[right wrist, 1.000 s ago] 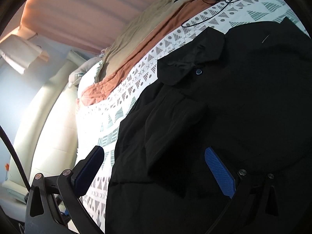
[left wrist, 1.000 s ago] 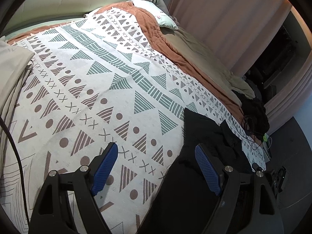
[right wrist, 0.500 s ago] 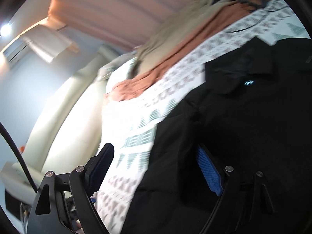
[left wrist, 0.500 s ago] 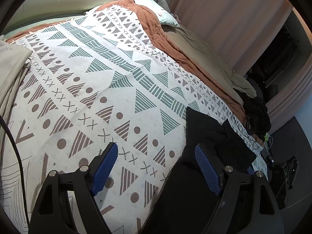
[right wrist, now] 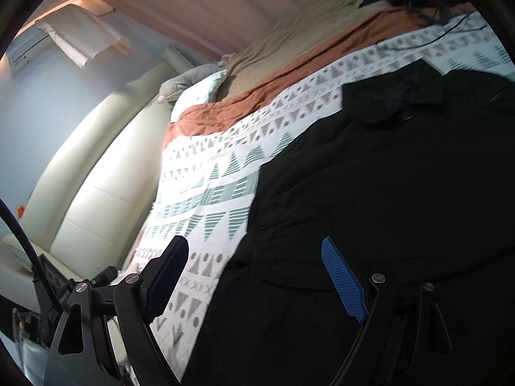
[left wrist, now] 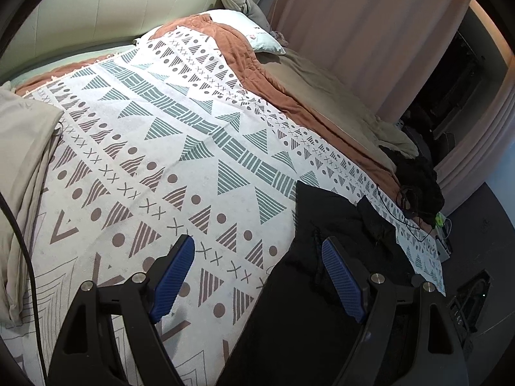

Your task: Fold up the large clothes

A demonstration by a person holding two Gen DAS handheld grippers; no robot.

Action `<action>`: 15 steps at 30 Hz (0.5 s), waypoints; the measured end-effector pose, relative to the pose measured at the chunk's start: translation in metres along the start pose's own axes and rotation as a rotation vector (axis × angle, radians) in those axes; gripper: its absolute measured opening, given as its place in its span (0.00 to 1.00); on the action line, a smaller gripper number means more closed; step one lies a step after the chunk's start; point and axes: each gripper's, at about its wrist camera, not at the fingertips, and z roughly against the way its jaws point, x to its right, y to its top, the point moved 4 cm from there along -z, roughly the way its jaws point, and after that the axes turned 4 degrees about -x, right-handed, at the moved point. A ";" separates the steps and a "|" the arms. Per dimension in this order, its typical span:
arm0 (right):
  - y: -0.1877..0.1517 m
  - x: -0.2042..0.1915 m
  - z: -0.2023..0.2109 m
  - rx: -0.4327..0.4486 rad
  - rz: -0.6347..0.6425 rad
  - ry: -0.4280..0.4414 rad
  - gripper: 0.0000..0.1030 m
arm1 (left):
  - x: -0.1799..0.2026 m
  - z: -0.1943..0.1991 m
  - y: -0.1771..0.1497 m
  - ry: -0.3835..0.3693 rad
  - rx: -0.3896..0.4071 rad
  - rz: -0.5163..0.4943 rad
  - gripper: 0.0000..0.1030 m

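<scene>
Left wrist camera sits fairly high over the bed, looking down along its fingers and across the patterned blanket toward the headboard and curtain, so you get most of the bed. Right wrist camera is much lower and closer, tilted, skimming over the black shirt toward the same headboard and curtain. Both views share the blanket, the shirt's collar end, the pillow and the rust quilt.

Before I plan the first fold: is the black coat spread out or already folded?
Mostly spread: the black coat lies flat on the patterned blanket, collar showing; its lower part is out of view.
</scene>
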 end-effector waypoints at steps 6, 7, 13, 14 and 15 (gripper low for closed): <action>-0.017 0.000 0.069 0.050 -0.026 -0.137 0.82 | 0.022 0.025 -0.006 0.003 0.015 -0.042 0.80; -0.020 -0.002 0.079 0.058 -0.038 -0.133 0.82 | 0.028 0.033 -0.007 -0.007 0.028 -0.055 0.80; -0.046 -0.008 0.140 0.122 -0.060 -0.188 0.83 | 0.056 0.070 -0.034 -0.032 0.130 -0.164 1.00; -0.054 -0.007 0.147 0.119 -0.068 -0.183 0.83 | 0.060 0.073 -0.043 -0.031 0.130 -0.191 1.00; -0.061 -0.007 0.155 0.116 -0.080 -0.180 0.83 | 0.063 0.074 -0.053 -0.031 0.129 -0.219 1.00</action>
